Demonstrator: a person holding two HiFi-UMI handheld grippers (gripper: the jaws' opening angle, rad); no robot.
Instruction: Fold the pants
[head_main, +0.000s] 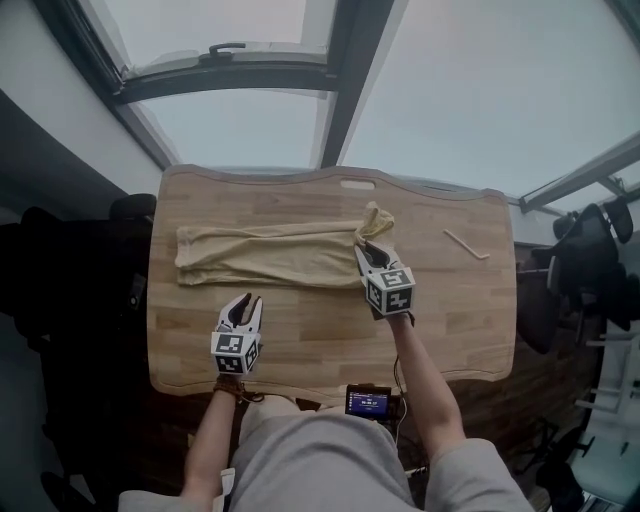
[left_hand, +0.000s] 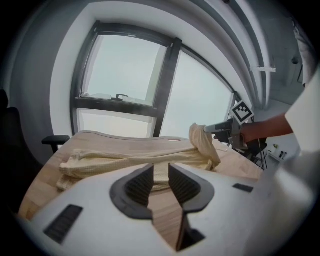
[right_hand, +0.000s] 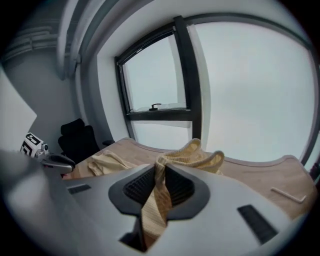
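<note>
Two sets of tongs: right tongs (head_main: 368, 247) clamped on the pants (head_main: 270, 255) mid-frame, left tongs (head_main: 245, 300) apart, empty, over bench (head_main: 460, 310) lower left.

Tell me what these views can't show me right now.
- Head view: the right gripper covers the pants' gripped end; waistband or cuff, unclear.
- Head view: the pale stick on the table is too small to identify.
- Head view: the small screen's print is too small to read.
- Left gripper view: the left gripper's body hides the table's near edge.
</note>
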